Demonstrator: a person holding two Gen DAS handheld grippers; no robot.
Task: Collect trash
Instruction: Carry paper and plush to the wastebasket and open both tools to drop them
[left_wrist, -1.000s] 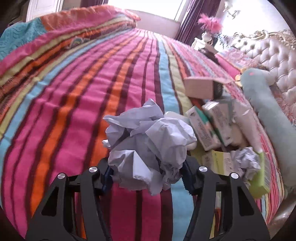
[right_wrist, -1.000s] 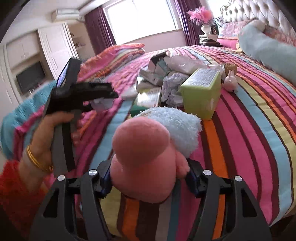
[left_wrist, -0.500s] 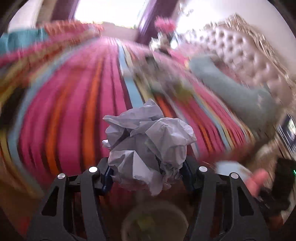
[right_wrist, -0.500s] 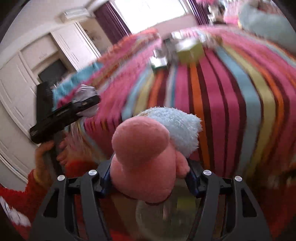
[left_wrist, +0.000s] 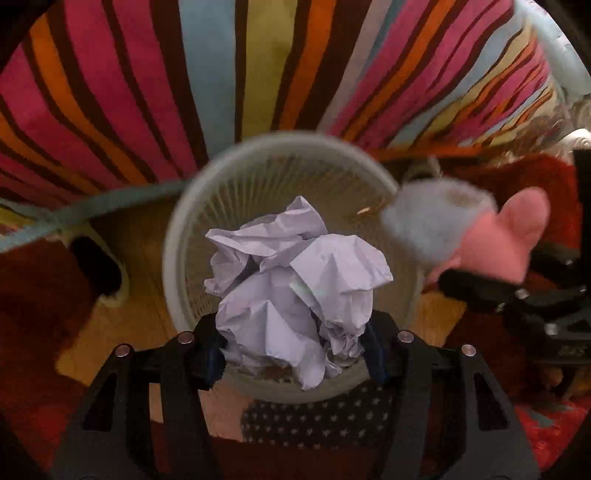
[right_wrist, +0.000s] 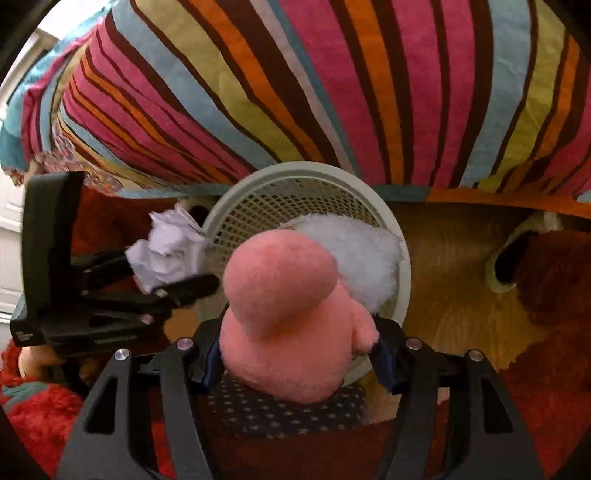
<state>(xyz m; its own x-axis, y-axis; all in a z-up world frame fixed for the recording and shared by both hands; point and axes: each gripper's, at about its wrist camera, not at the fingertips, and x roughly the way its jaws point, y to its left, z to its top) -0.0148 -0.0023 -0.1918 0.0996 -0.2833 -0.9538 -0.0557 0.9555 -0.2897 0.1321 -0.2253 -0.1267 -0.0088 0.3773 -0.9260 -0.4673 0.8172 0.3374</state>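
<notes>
the left gripper (left_wrist: 295, 354) is pointing down over the open mouth of a pale mesh wastebasket (left_wrist: 173, 258), its fingers (left_wrist: 212, 360) pressing from both sides on a crumpled ball of white paper (left_wrist: 299, 288), which is hanging above the basket's interior. the right gripper (right_wrist: 295, 365) is likewise pointing down beside it, its fingers (right_wrist: 384, 363) clamping the lower body of a pink plush toy (right_wrist: 284, 314) with a fluffy pale-blue part (right_wrist: 358, 254); the toy is sitting over the near right part of the basket rim (right_wrist: 404, 280). in the left wrist view the plush toy (left_wrist: 491, 240) is appearing at the basket's right edge, blurred; in the right wrist view the paper ball (right_wrist: 166, 251) is showing at the basket's left edge. the basket is standing on a wooden floor (right_wrist: 454, 266), just at the foot of a bed draped in a striped bedspread (right_wrist: 332, 81) of pink, orange, blue and yellow. a red shaggy rug (right_wrist: 554, 369) is lying along the floor near the basket, and a star-patterned dark fabric (right_wrist: 288, 413) is showing under the right gripper.
</notes>
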